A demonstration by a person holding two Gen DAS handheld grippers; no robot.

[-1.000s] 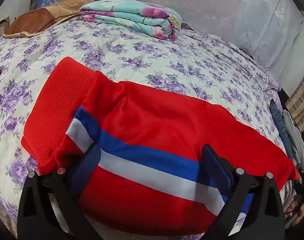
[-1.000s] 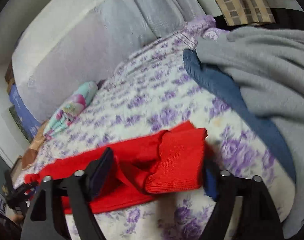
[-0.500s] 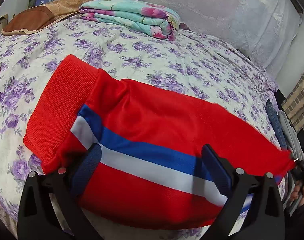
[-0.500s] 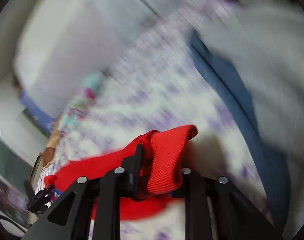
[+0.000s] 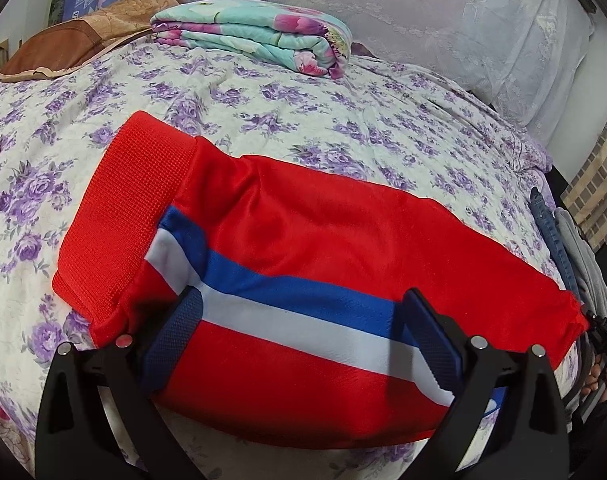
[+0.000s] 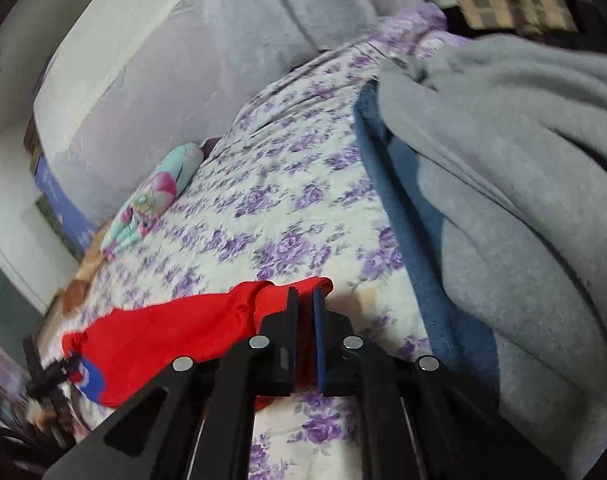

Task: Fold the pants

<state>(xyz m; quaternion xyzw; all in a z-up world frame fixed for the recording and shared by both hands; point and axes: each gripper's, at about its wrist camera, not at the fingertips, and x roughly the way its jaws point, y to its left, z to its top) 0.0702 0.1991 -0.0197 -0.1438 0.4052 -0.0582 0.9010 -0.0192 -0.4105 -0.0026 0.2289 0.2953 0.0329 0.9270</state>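
Observation:
Red pants [image 5: 303, 240] with a blue and white side stripe lie stretched across a floral bed sheet [image 5: 263, 100]; the ribbed waistband [image 5: 127, 208] is at the left. My left gripper [image 5: 299, 336] is open, its blue-padded fingers straddling the striped part of the pants near the bed's front edge. In the right wrist view my right gripper [image 6: 303, 300] is shut on the red cuff end of the pants [image 6: 175, 328] and holds it slightly off the sheet. The right gripper also shows at the far right of the left wrist view [image 5: 599, 328].
A folded turquoise floral blanket [image 5: 255, 36] and a brown pillow [image 5: 71, 44] lie at the head of the bed. A grey blanket [image 6: 523, 200] over a blue garment [image 6: 407, 208] lies to the right. A pale headboard [image 5: 423, 12] stands behind.
My right gripper closed on the red cuff and pulled it taut, stretching the pant leg out to the right. The left gripper stayed open in place.

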